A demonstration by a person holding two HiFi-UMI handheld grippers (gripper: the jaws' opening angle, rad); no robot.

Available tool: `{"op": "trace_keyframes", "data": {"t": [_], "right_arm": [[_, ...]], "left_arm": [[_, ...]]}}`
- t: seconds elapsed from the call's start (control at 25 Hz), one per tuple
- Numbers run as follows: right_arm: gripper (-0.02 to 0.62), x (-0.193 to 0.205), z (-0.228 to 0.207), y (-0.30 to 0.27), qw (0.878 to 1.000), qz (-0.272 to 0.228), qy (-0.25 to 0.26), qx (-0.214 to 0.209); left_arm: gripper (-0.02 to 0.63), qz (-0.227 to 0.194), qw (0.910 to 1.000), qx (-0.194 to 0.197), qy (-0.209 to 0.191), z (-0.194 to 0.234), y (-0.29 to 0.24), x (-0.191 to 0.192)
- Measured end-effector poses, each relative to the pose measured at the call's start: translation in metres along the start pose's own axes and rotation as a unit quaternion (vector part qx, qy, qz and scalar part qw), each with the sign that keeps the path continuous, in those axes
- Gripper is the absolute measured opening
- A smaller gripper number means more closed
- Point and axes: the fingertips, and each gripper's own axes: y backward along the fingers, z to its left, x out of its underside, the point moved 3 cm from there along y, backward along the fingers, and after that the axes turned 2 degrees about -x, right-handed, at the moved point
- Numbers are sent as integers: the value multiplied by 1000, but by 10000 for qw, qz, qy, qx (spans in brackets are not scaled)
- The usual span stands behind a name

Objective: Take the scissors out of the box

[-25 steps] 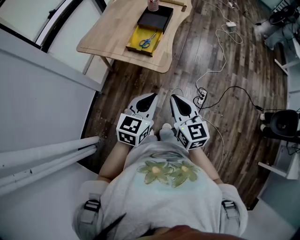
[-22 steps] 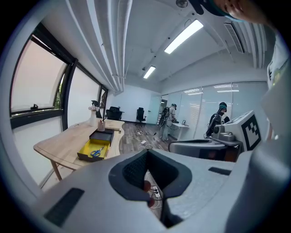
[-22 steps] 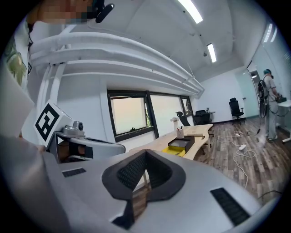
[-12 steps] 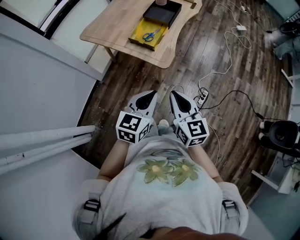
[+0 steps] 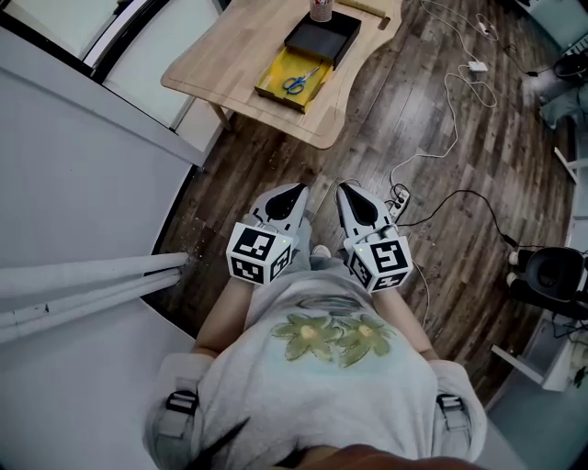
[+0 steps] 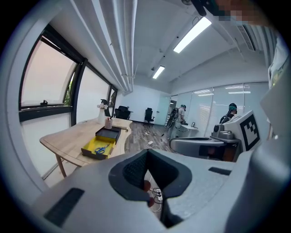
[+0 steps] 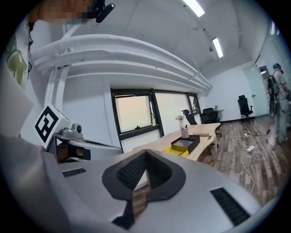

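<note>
Basically nothing was gripped yet. The left gripper (image 5: 294,193) and right gripper (image 5: 347,191) were held side by side close to the person's shirt (image 5: 322,367), well short of the near edge of the wooden table (image 5: 234,55), both pointing roughly toward it. Left gripper view: jaws together at the tips, nothing between them. Right gripper view: same, jaws closed and empty.

The blue-handled scissors (image 5: 296,83) lay flat inside the yellow box (image 5: 274,84), which sat on the table near its front edge, on the side closest to the grippers. A black tray (image 5: 322,37) touched the yellow box's far end, further in on the table. A cup (image 5: 320,9) stood just beyond the black tray, toward the table's far side. A pale wooden strip lay near the cup – too small to name.

Off the table, on the dark plank floor (image 5: 441,128), a white power strip (image 5: 396,195) lay just beside the right gripper's tip, with thin cables running from it away from the table. A black round object sat on the floor far from the table, cropped at the frame edge – could not tell what it was.

In the left gripper view two people stood in the room well beyond the table, by a glass wall.
</note>
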Motion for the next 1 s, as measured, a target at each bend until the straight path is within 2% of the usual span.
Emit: {"op": "trace_keyframes", "data": {"t": [0.24,0.72,1.0], "right_arm": [[6,-5,-15,-22,9999,56,2,117],[8,-22,-37,-112,9993,191,6,324],[8,-24,-46,-162,9978,378,-70,549]], "left_arm": [[7,61,9999,134,-33,22,-28,-10],[8,337,9981,449,-270,103,-87,-33],[8,488,9958,726,-274,150,-116,-45]]}}
